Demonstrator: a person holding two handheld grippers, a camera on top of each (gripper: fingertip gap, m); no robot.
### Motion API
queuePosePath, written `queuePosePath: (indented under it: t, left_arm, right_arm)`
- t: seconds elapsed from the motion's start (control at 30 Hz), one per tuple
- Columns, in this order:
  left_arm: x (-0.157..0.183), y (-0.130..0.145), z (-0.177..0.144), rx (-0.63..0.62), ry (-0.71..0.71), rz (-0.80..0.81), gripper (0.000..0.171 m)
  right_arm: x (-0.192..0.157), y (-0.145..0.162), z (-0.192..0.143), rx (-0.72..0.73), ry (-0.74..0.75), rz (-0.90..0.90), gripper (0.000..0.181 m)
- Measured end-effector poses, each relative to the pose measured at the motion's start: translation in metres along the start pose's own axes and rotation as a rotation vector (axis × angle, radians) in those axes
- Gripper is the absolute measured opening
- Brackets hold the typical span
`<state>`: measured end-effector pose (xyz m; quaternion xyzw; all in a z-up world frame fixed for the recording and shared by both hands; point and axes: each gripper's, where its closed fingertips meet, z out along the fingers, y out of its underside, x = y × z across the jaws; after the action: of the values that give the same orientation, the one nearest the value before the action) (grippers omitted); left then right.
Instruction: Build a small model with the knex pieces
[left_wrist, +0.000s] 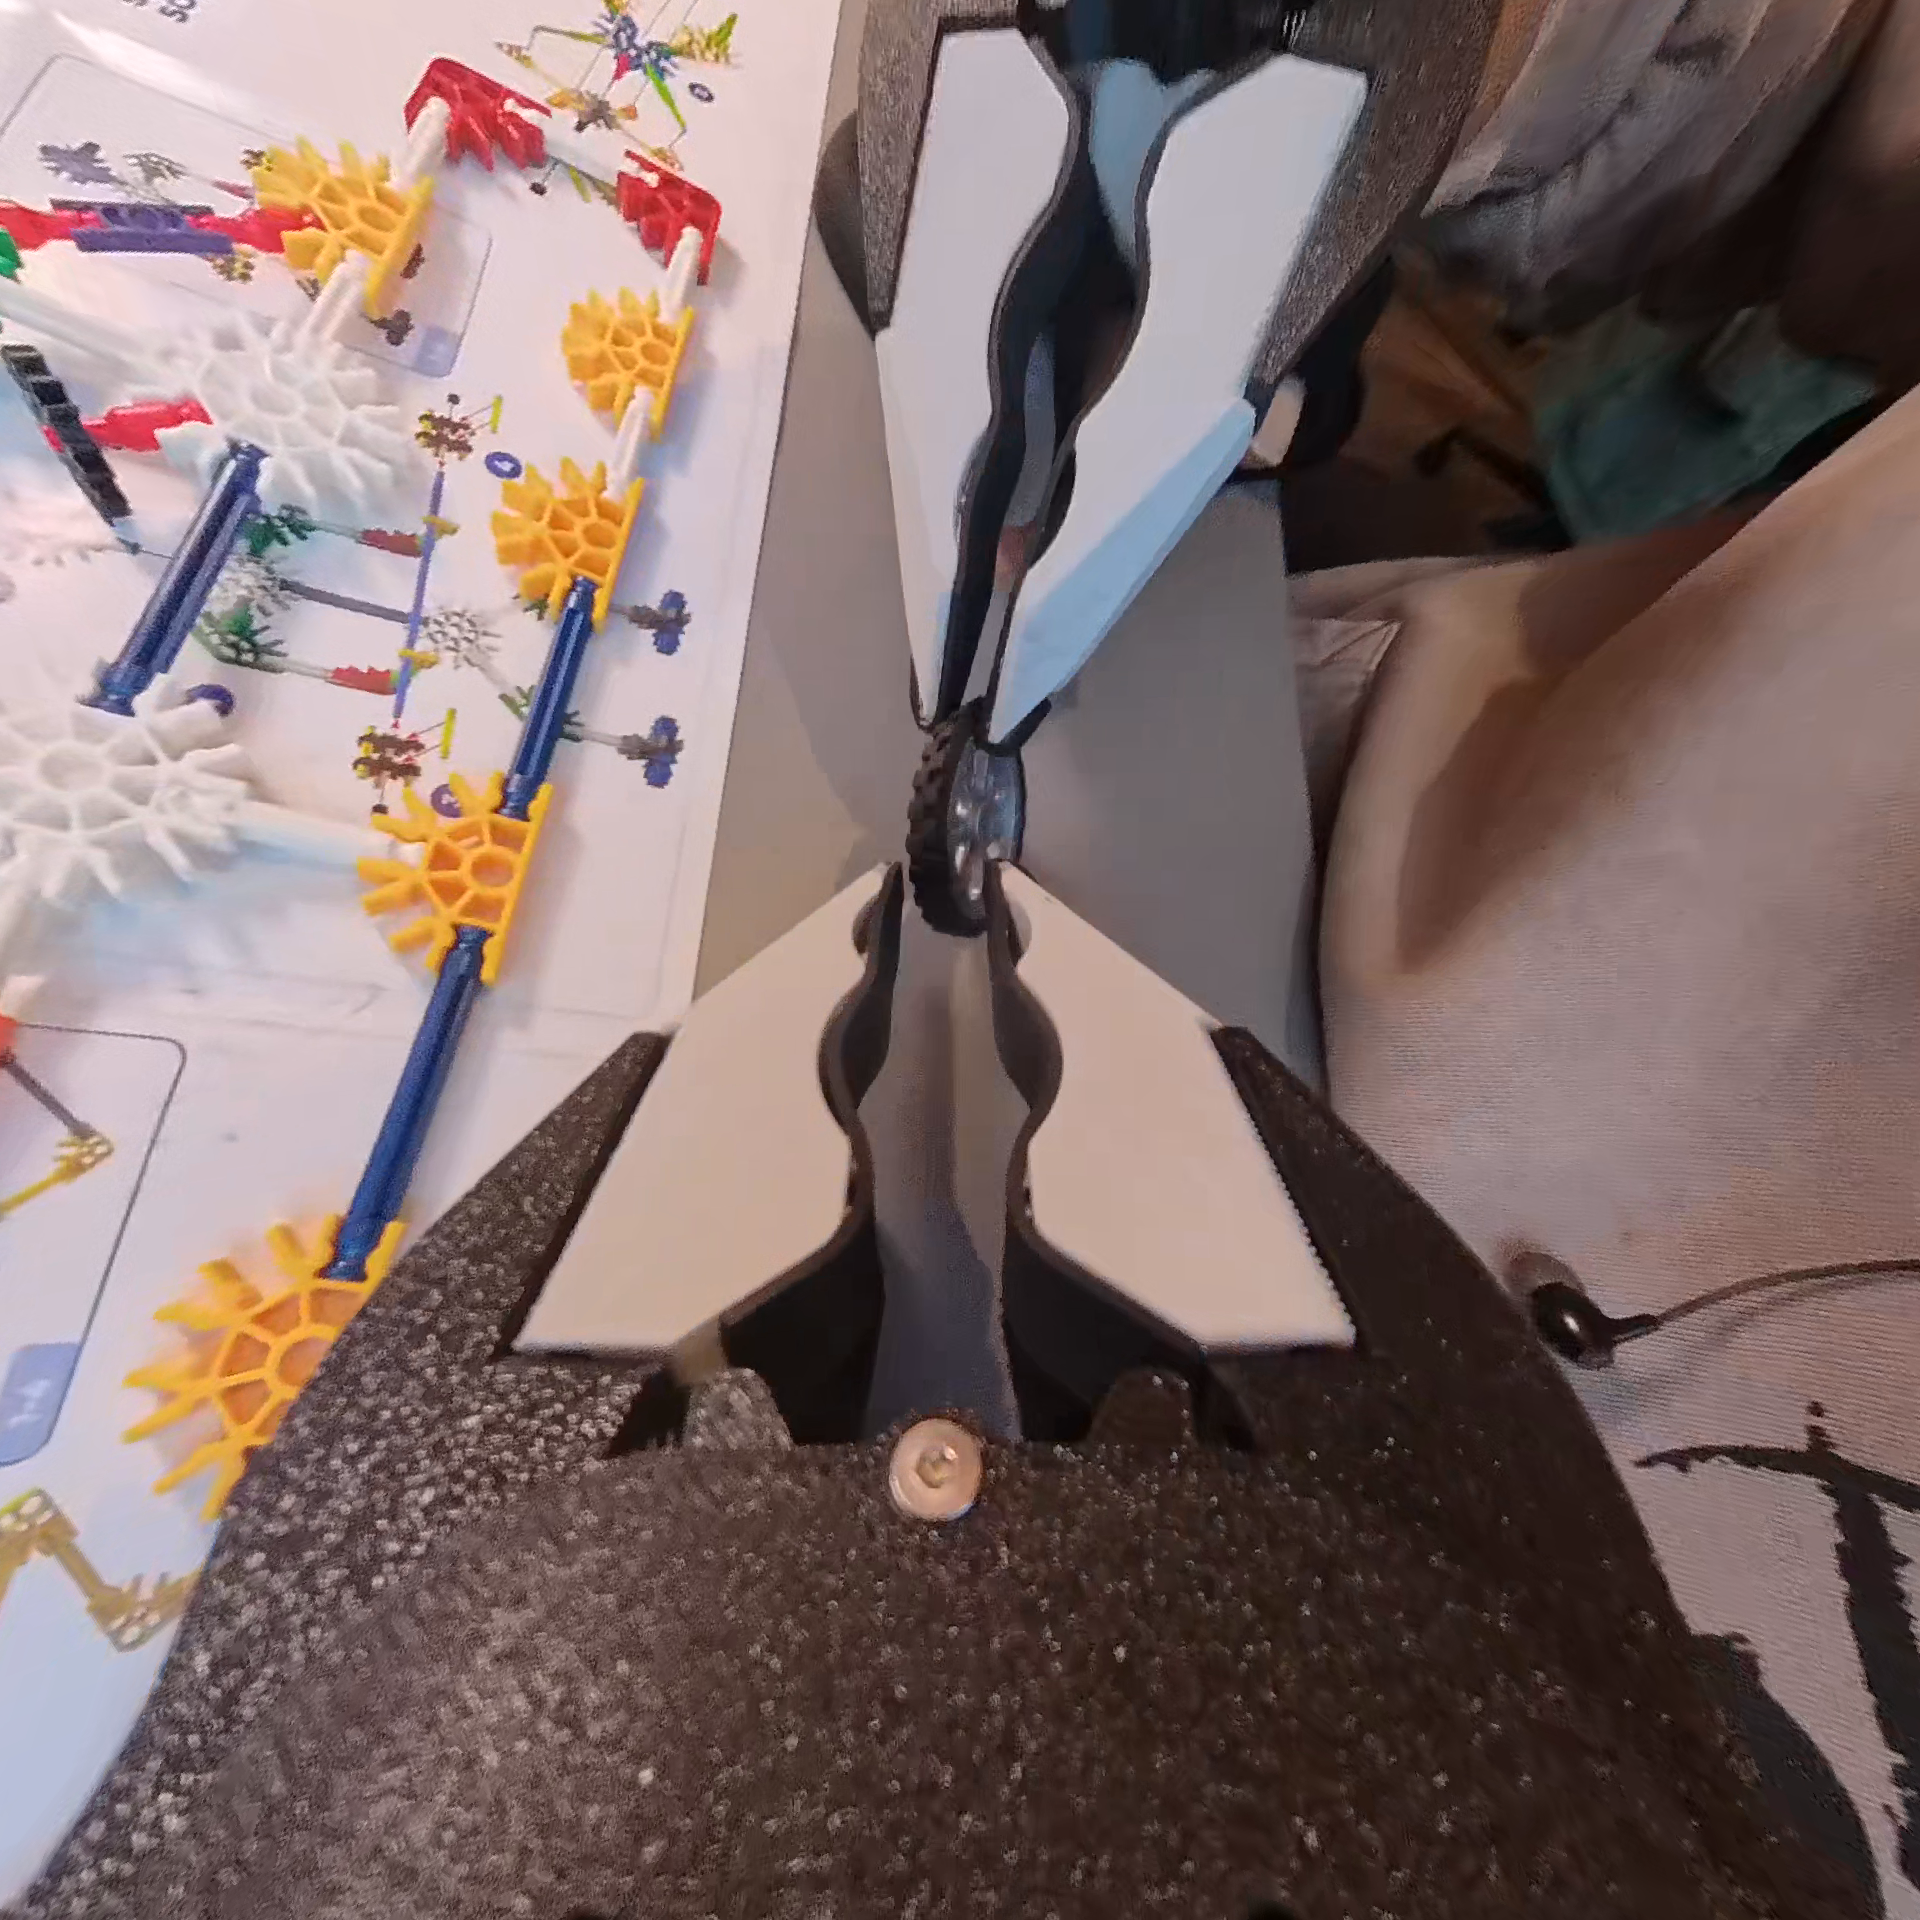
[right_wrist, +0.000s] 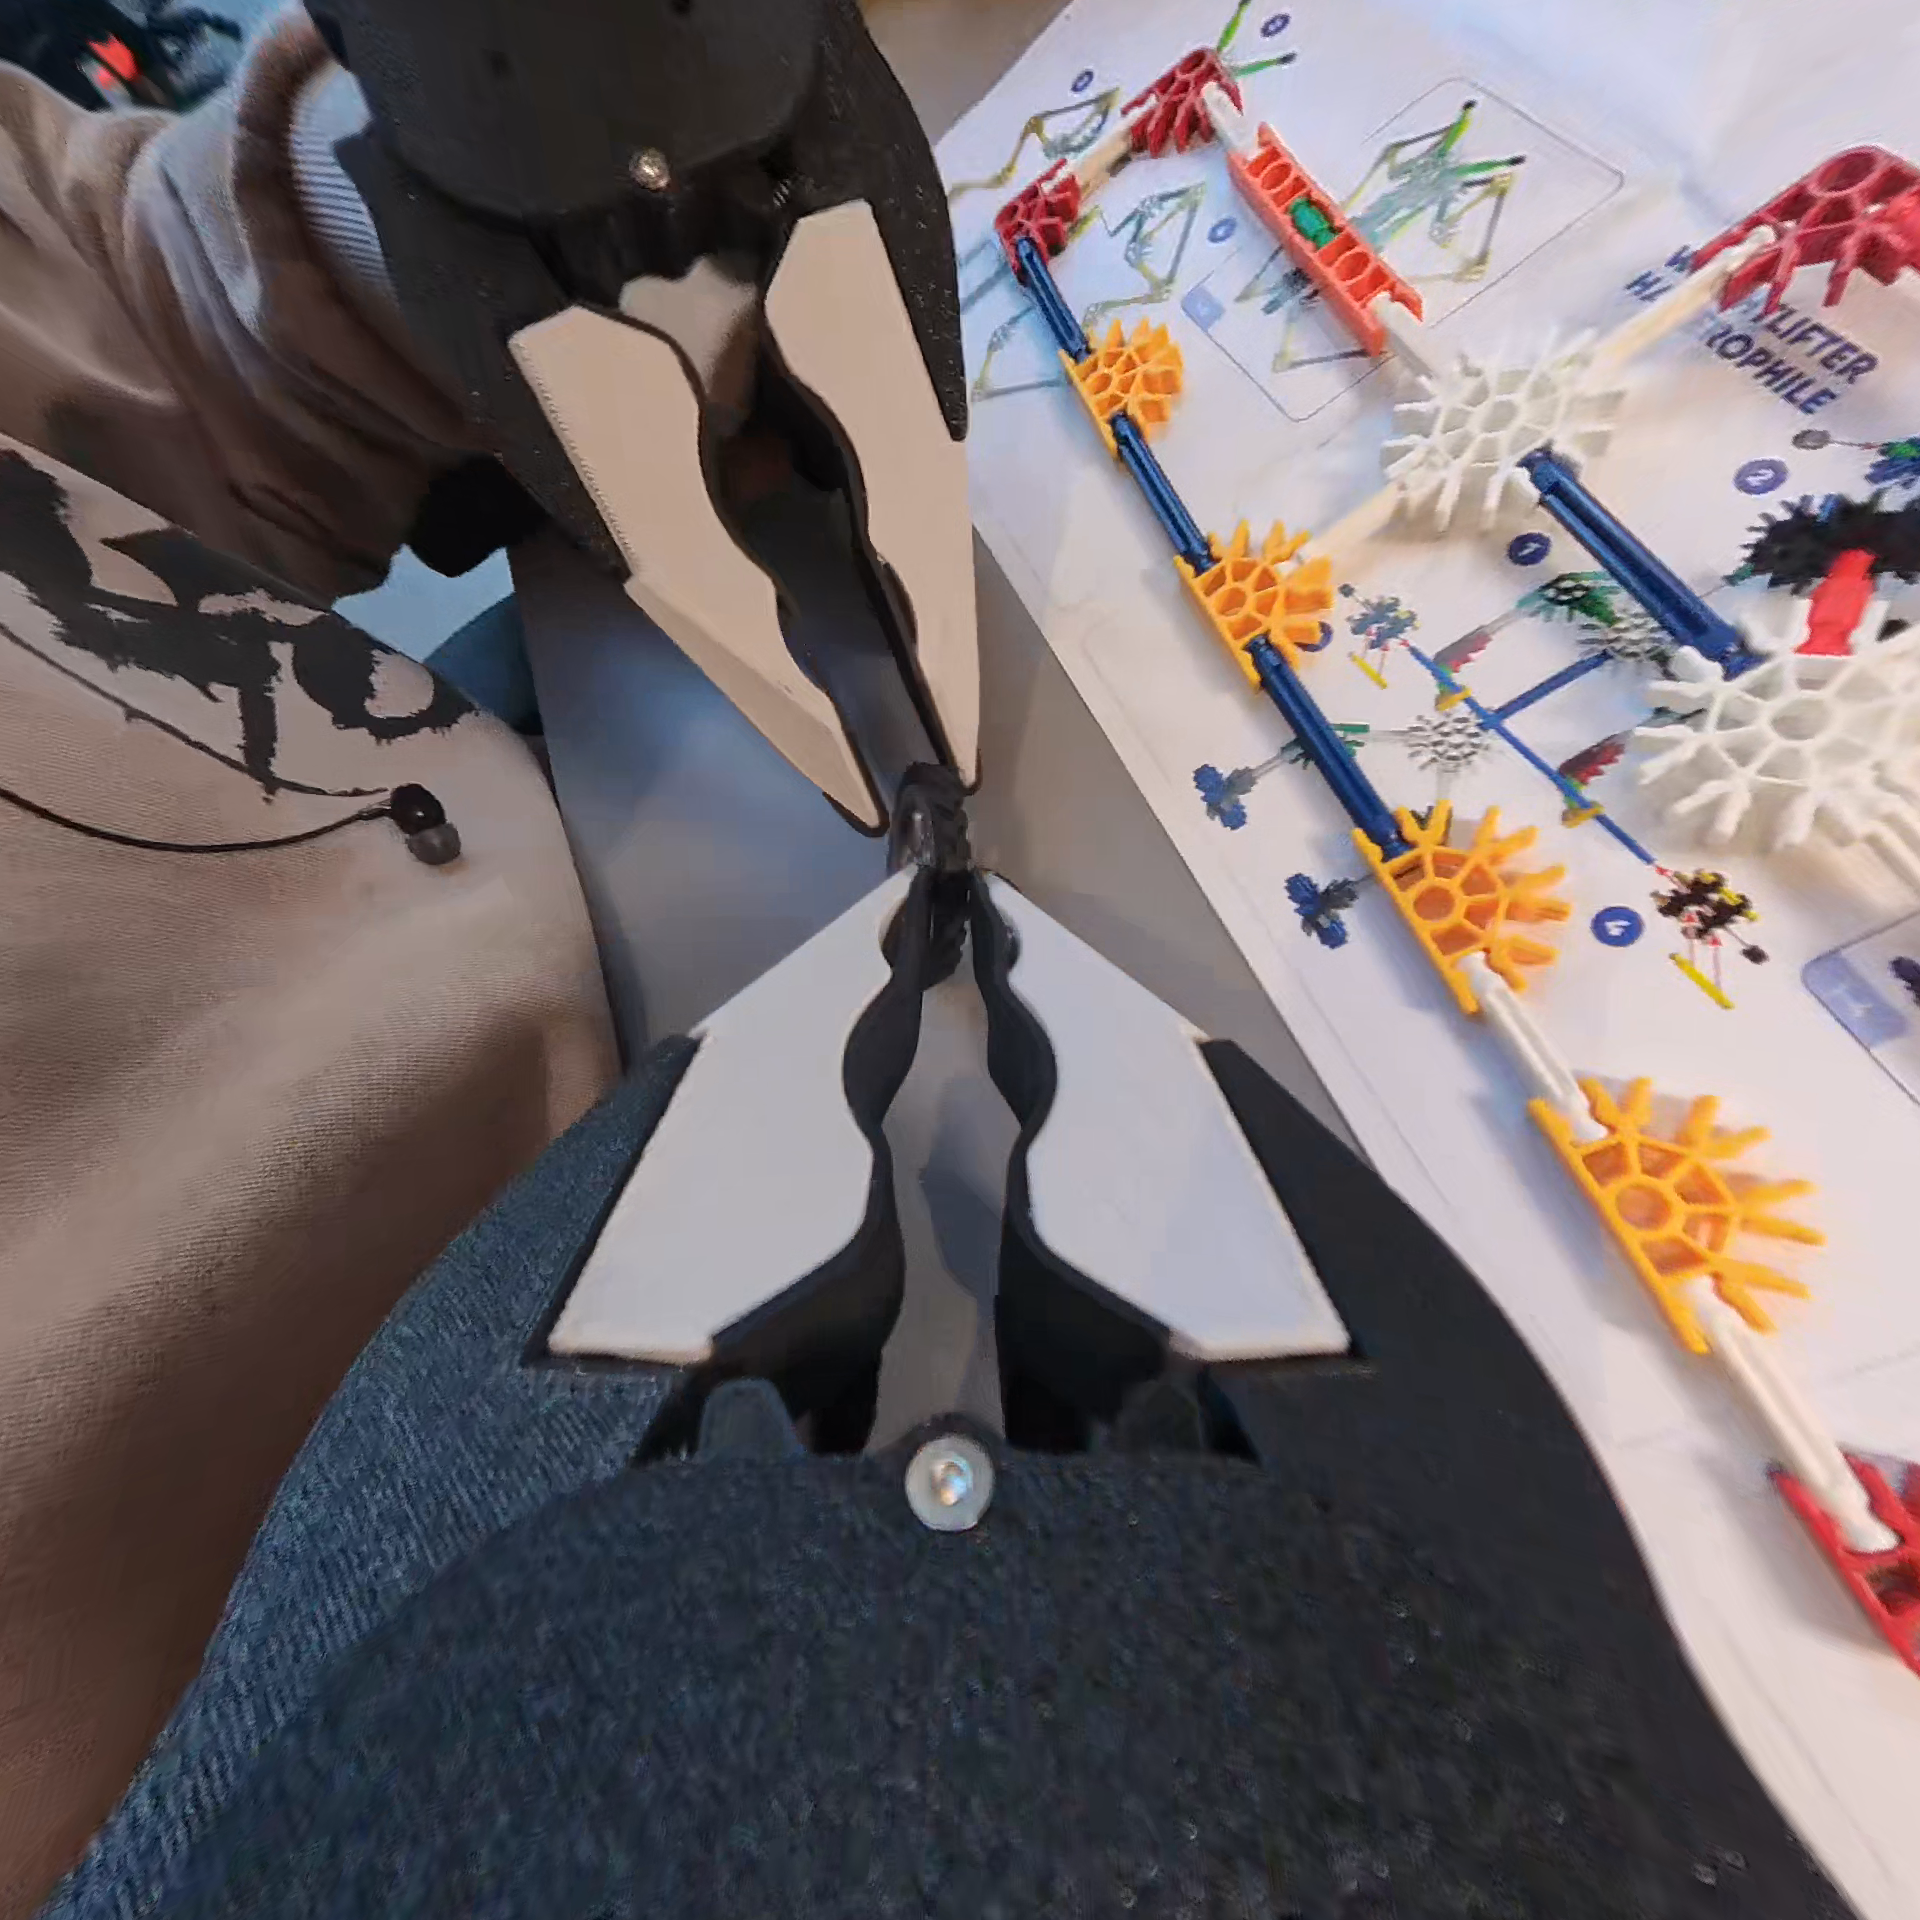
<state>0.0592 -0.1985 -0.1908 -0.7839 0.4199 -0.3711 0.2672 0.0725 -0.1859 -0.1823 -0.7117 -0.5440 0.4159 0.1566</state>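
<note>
A small black-tyred wheel with a silver hub (left_wrist: 966, 821) is pinched between both grippers, which meet tip to tip above the grey table edge (left_wrist: 790, 623). My left gripper (left_wrist: 951, 888) is shut on the wheel's lower rim. The right gripper (left_wrist: 966, 717) comes from the top of the left wrist view and is shut on its upper rim. In the right wrist view my right gripper (right_wrist: 940, 888) grips the wheel (right_wrist: 930, 831) from below and the left gripper (right_wrist: 920, 795) reaches it from above.
A rod-and-connector model lies on a white instruction sheet (left_wrist: 260, 987) beside the grippers: yellow connectors (left_wrist: 457, 873) (right_wrist: 1455, 894), blue rods (left_wrist: 416, 1101), white snowflake connectors (right_wrist: 1808, 738), red pieces (left_wrist: 473, 109). A person's beige garment (right_wrist: 260, 1039) with an earbud cable (right_wrist: 421, 816) lies on the other side. Left and right tips are no more than a few centimetres apart.
</note>
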Motion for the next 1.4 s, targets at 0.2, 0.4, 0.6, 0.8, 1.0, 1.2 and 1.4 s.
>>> queuePosePath:
  t: [0.2, 0.4, 0.6, 0.8, 1.0, 1.2, 1.4]
  left_arm:
    - [-0.019, 0.002, 0.005, -0.056, -0.184, 0.14, 0.005]
    - [-0.023, 0.001, 0.006, -0.069, -0.23, 0.191, 0.002]
    - [-0.022, -0.007, 0.01, -0.049, -0.234, 0.208, 0.001]
    - [-0.026, -0.004, 0.014, -0.111, -0.295, 0.286, 0.0]
    - [-0.026, -0.004, 0.015, -0.132, -0.325, 0.374, 0.0]
    - [-0.021, -0.005, 0.018, -0.096, -0.282, 0.396, 0.0]
    - [-0.018, -0.009, 0.005, -0.03, -0.214, 0.315, 0.0]
  right_arm:
    - [0.026, 0.015, 0.009, -0.211, 0.185, -0.212, 0.012]
    - [0.017, 0.005, 0.002, -0.24, 0.176, -0.365, 0.008]
    - [0.022, 0.013, 0.008, -0.353, 0.169, -0.311, 0.0]
    - [0.021, 0.013, 0.01, -0.459, 0.146, -0.336, 0.0]
    - [0.02, 0.012, 0.012, -0.482, 0.118, -0.333, 0.0]
    - [0.01, 0.013, 0.017, -0.396, 0.046, -0.265, 0.0]
    - [0.012, 0.0, 0.004, -0.296, 0.057, -0.224, 0.007]
